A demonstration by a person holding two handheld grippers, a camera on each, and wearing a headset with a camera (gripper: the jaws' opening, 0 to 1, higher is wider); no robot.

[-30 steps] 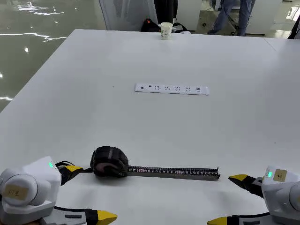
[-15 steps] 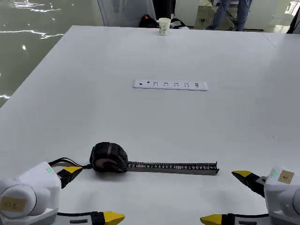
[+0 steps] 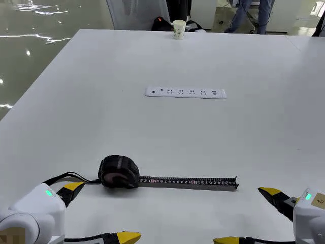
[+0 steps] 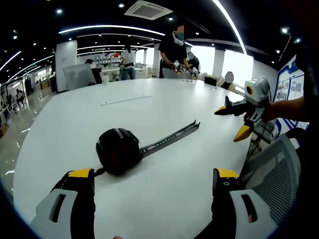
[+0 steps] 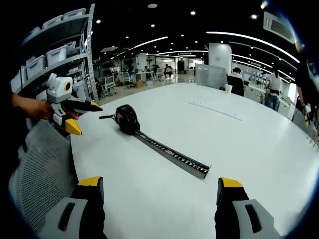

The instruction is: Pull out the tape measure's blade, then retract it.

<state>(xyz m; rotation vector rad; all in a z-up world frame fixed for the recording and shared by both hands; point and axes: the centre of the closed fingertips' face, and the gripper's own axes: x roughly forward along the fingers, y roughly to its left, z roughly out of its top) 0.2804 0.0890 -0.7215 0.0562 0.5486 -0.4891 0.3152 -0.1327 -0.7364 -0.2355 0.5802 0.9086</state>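
One black round tape measure (image 3: 118,172) lies near the near edge of the white table (image 3: 101,101), its single dark blade (image 3: 188,181) drawn out flat to the right, with white numerals too small to read. The left yellow-tipped gripper (image 3: 101,211) and the right yellow-tipped gripper (image 3: 248,216) flank it, jaws spread wide and empty. One white power strip (image 3: 185,92) lies mid-table, and one printed paper cup (image 3: 179,29) stands at the far edge.

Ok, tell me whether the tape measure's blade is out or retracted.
Out. The blade lies flat on the white table, stretched from the black case to its end hook.
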